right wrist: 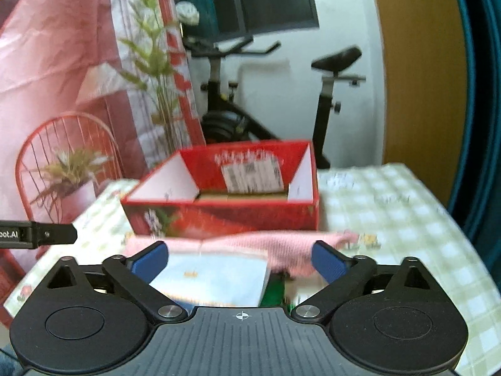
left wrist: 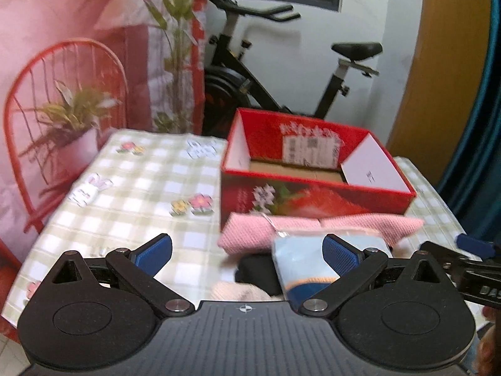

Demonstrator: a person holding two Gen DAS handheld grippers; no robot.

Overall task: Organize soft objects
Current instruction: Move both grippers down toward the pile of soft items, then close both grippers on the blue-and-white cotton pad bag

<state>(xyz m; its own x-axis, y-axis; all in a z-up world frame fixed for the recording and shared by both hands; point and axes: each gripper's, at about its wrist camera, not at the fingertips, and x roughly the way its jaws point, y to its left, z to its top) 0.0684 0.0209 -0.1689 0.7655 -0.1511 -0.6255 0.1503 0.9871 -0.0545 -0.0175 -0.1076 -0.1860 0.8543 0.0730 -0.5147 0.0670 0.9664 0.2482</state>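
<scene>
A pile of soft things lies on the checked tablecloth (left wrist: 141, 188) in front of an open red box (left wrist: 313, 199). The pile holds a pink knitted cloth (left wrist: 250, 232), a light blue packet (left wrist: 297, 260), a black item (left wrist: 255, 271) and a cream item (left wrist: 238, 293). My left gripper (left wrist: 247, 250) is open just above the pile, its right finger over the blue packet. In the right wrist view the right gripper (right wrist: 239, 258) is open over the same blue packet (right wrist: 213, 279) and pink cloth (right wrist: 250, 246), with the red box (right wrist: 235, 219) behind. Nothing is held.
The right gripper's tip (left wrist: 472, 242) shows at the right edge of the left view, and the left gripper's arm (right wrist: 37, 235) at the left edge of the right view. Behind the table stand a red wire chair (left wrist: 62, 94) with a potted plant, and an exercise bike (left wrist: 281, 62).
</scene>
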